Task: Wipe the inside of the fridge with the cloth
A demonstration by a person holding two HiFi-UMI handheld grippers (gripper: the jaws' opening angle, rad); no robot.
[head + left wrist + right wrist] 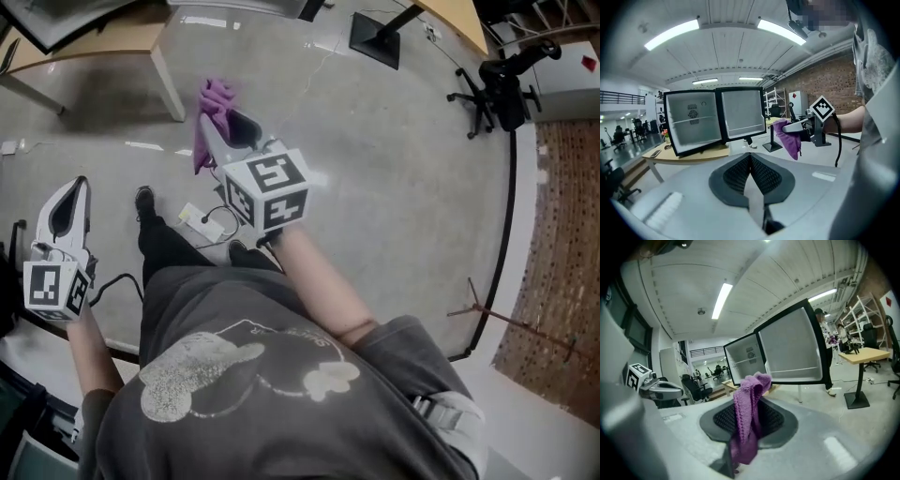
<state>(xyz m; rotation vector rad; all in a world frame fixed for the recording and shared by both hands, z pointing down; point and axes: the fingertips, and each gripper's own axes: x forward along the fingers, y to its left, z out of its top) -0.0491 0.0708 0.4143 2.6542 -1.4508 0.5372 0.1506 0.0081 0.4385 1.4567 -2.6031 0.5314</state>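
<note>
Left claw (750, 161): jaws clenched, dark ribbed pads meeting on the centre line, nothing between them. In the head view it sits low at the person's left, marker cube toward the body, over bare floor (394, 187).

Right claw (754, 411): grasping the cloth (746, 420). The purple knitted fabric is pinched between the pads. One fold stands up above the jaw tips and the rest hangs down past the base of the jaws. In the head view this claw is held out ahead of the person's chest, higher and further forward than the left one, with the cloth bunched at its tip.

The two claws are well apart. Each shows in the other's view, and the left gripper view has the cloth hanging below the right claw in open air.

Fridge (691, 124): small black cabinet on a wooden desk (693, 157), beyond both claws. Door (740, 112) swung fully open to the right. The interior is pale, with one shelf across the cabinet. The cloth is not in the fridge and not touching it. It is in front of the fridge and off to the right.

Further back: a black stand (772, 145) on the floor right of the desk, an office chair (497, 94), a brick wall (562, 262) on the right, and strip lights (670, 33) on the ceiling.
</note>
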